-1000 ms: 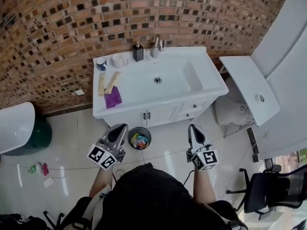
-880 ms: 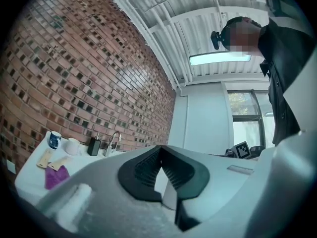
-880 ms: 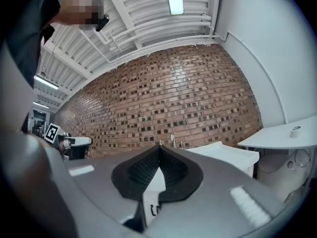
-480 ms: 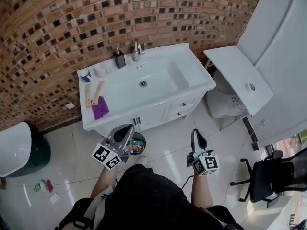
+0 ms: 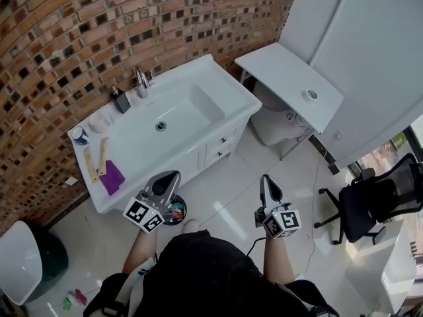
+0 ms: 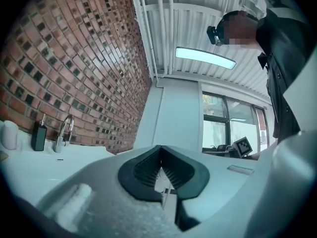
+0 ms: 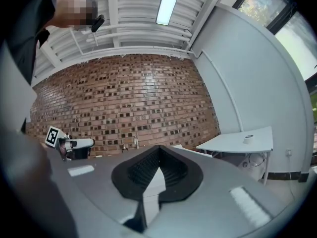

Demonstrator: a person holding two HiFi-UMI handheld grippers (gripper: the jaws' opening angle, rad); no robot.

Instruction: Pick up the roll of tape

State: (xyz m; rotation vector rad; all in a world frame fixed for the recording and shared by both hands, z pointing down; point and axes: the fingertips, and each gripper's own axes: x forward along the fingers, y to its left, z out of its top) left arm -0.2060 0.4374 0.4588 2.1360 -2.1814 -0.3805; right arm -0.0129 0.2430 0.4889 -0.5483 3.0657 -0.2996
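- Since a second ago my whole view has swung right. The sink (image 5: 218,88) has slid to the left of the head view. The white table (image 5: 274,68) was out at the right edge and is now upper right of the middle.
- The roll of tape (image 5: 310,95) sits flat on that table, toward the end next to the white wall panels, with nothing touching it. In the right gripper view it's a small ring on the tabletop, off to the right of the jaws.
- My left tongs (image 5: 169,176) have the 2 jaws pressed fully together with nothing between them. They hang low in front of me over the floor, and in the head view they overlap the little bin (image 5: 177,211) by the sink cabinet.
- My right tongs (image 5: 266,177) are the same: jaws closed up tight and empty, over bare floor tiles.
- Both tongs are well apart from the tape, with open floor between them and the table.
- Other stuff around: a faucet (image 5: 142,82) and a dark soap bottle (image 5: 120,101) at the back of the sink by the brick wall (image 5: 99,25), 1 purple cloth (image 5: 111,177) at its left end, and a black office chair (image 5: 370,203) off to my right.
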